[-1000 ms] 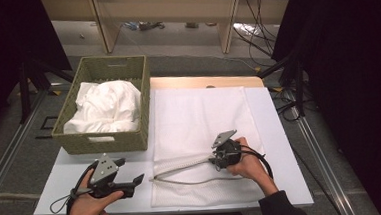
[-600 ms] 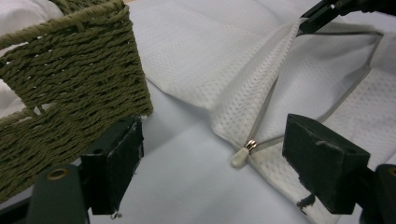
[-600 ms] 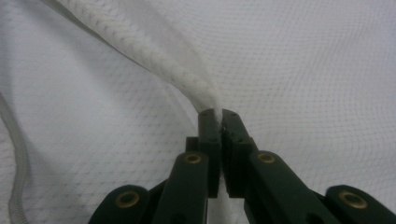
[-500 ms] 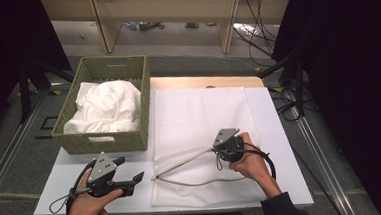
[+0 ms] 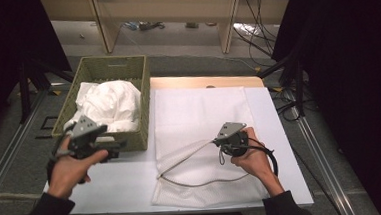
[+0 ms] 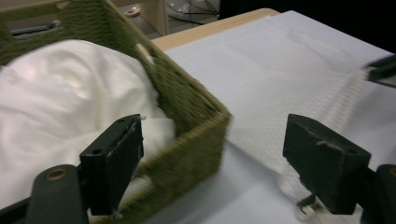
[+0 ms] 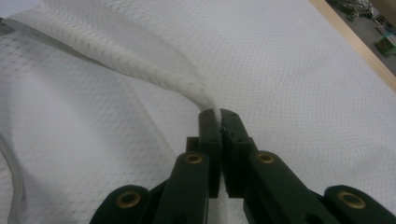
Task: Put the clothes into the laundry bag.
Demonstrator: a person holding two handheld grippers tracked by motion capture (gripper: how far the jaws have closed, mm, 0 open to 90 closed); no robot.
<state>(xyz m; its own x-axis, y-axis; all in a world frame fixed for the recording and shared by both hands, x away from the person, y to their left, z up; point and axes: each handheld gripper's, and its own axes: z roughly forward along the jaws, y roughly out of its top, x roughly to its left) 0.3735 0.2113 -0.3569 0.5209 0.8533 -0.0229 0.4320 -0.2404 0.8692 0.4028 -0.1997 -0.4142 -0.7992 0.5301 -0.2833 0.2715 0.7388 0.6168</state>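
From above, a white table (image 5: 118,187) carries my mesh laundry bag (image 5: 204,111) beside a green basket (image 5: 101,73). My right gripper (image 5: 219,141) pinches the bag's upper layer, lifted. My left gripper (image 6: 212,158) gapes empty near the basket's corner. Right gripper view: jaws clamp mesh.

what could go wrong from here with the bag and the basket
The right gripper pinches only a thin fold of the white mesh laundry bag's upper layer; it could slip out, letting the opening drop shut. The open left gripper hangs close to the green woven basket's rim and might knock it when reaching for the white cloth inside.
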